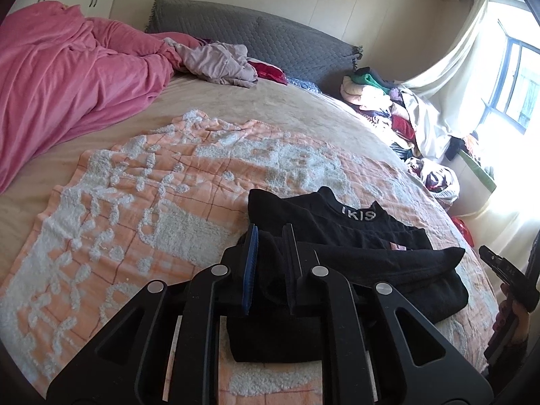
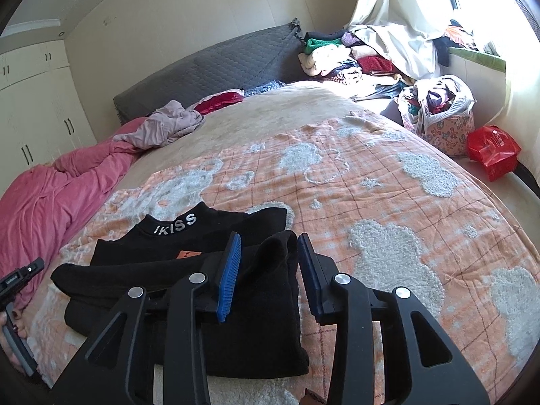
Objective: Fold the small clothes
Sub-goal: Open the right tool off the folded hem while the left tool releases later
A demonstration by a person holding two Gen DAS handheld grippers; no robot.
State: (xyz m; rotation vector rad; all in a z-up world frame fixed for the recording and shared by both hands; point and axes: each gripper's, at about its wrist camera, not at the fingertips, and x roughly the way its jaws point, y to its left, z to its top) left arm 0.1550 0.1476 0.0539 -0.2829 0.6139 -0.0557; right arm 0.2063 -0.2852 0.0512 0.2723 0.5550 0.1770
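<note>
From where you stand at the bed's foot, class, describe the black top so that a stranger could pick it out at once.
Start at the wide bed and find the peach blanket spread over it. The black top lies partly folded on the blanket's near end. Only it is black with white lettering at the neck.

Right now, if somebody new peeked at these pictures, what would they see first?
First, the black sweater lying partly folded on the peach-and-white blanket, right in front of both tongs. The left tongs and right tongs sit over its near edge, jaws open. Next, the big pink quilt bunched up at the left side of the bed.
</note>
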